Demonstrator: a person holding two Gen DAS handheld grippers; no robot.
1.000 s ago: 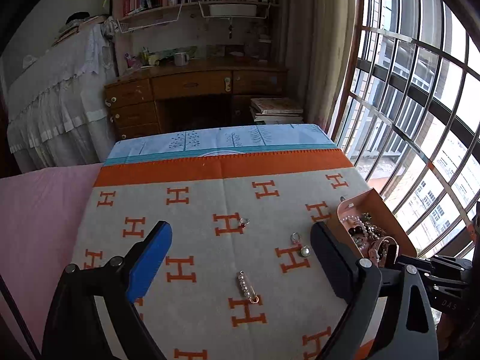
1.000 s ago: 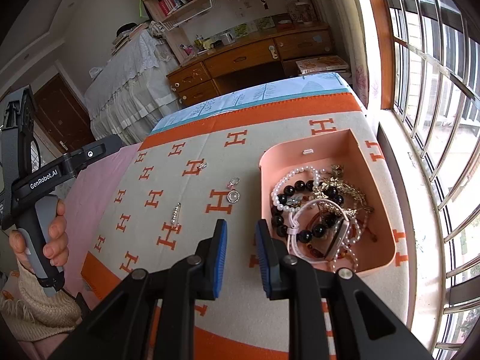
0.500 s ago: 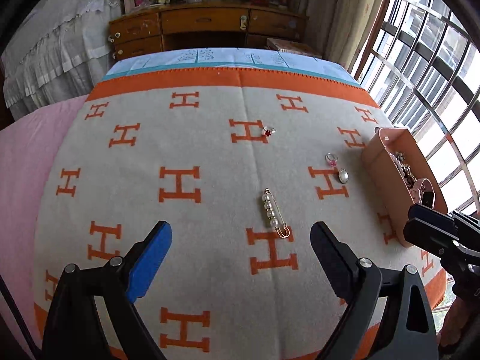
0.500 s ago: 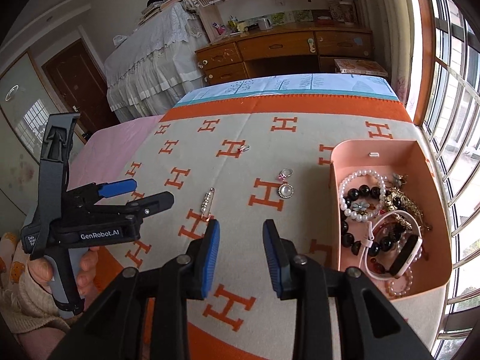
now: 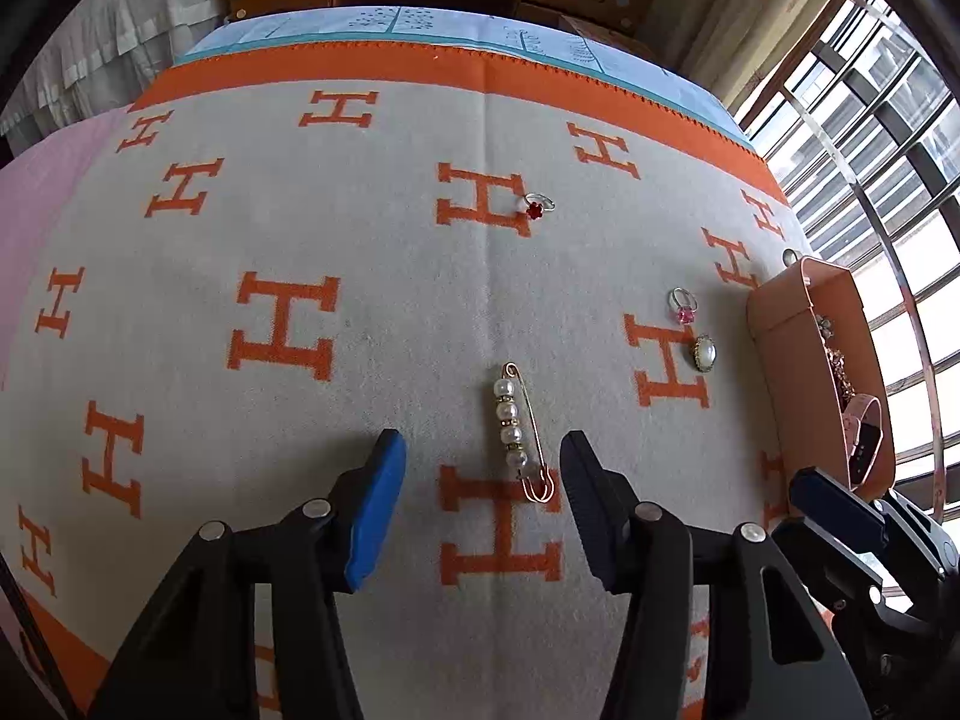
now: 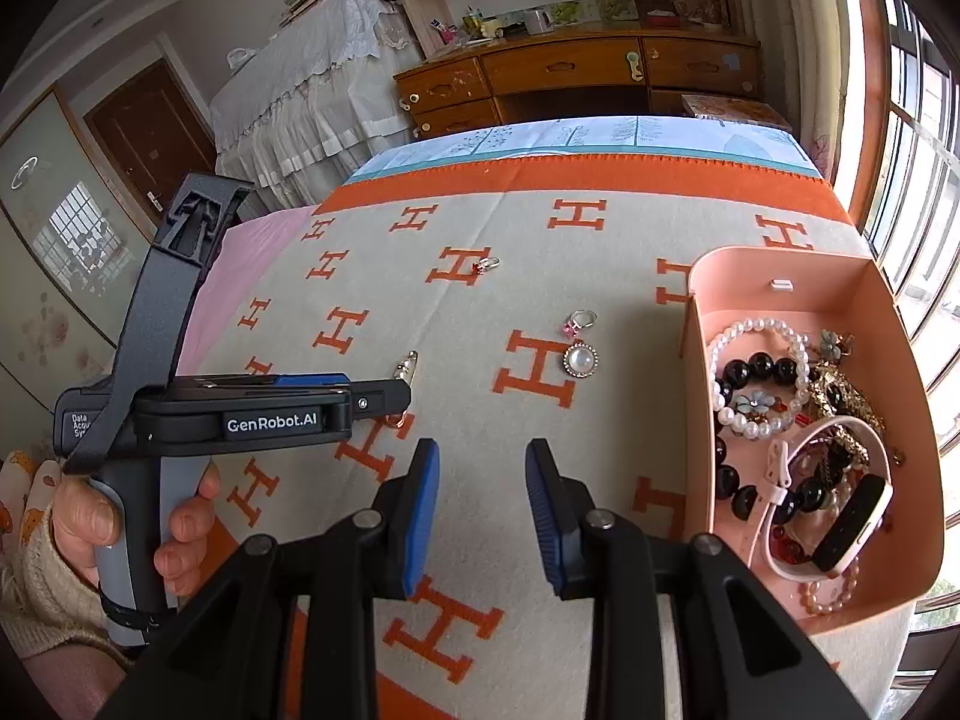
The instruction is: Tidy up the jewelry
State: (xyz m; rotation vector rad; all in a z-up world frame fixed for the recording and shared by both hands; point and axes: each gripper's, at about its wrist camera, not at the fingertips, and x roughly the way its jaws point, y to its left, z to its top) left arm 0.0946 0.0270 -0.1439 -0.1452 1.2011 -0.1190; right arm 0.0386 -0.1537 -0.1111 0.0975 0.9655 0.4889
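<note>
Pickup step: the left gripper [image 5: 480, 480] is closing, fingers not yet touching the pearl pin [image 5: 521, 432] between them; next, pinch and lift. The right gripper [image 6: 480, 504] hangs part-open, empty.

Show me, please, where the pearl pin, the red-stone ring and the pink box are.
pearl pin [image 5: 513, 420], left wrist view, middle pearl.
red-stone ring [image 5: 536, 208], left wrist view, red stone.
pink box [image 6: 786, 269], right wrist view, far wall.

My left wrist cam stares steeply down, close over the blanket [image 5: 372, 228]. Right one sits further back and shallower, catching the desk [image 6: 576, 78] behind. Both share the pearl pin [image 5: 519, 433], rings and pink tray [image 6: 900, 372].
</note>
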